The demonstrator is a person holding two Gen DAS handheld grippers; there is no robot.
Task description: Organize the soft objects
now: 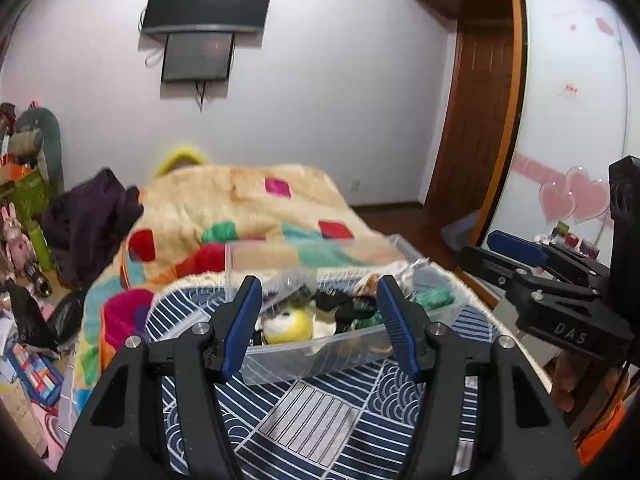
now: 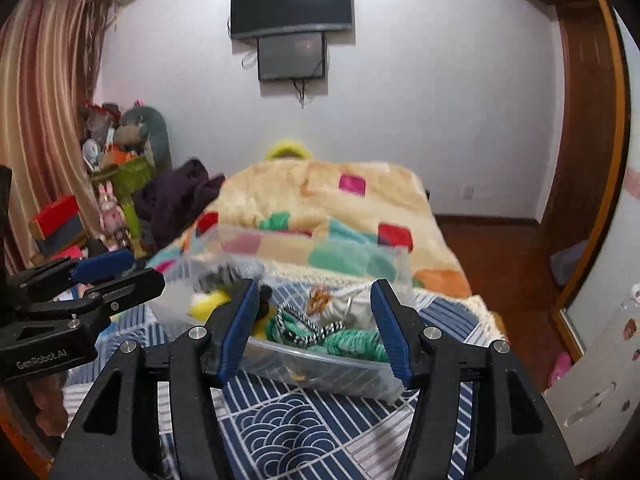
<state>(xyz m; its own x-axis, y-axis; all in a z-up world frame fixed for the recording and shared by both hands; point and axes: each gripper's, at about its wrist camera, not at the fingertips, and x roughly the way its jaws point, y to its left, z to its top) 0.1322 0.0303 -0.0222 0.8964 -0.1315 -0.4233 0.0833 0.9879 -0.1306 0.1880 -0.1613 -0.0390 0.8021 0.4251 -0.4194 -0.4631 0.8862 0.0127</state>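
Observation:
A clear plastic bin [image 1: 344, 350] stands on a blue and white patterned cloth [image 1: 320, 412] on the bed. It holds soft things: a yellow and white plush [image 1: 290, 324], black pieces [image 1: 340, 306], green knitted items [image 2: 352, 342] and a black and white cord [image 2: 304, 326]. My left gripper [image 1: 318, 324] is open and empty, just in front of the bin's near wall. My right gripper [image 2: 314, 326] is open and empty, over the bin's near rim [image 2: 320, 356]. Each gripper shows at the edge of the other's view.
A cream blanket with coloured squares [image 1: 248, 216] covers the bed behind the bin, with a dark purple garment [image 1: 92, 220] at its left. Plush toys and boxes [image 2: 116, 160] crowd the left wall. A wardrobe [image 1: 576, 120] stands at the right. A white cabinet [image 2: 600, 384] is near right.

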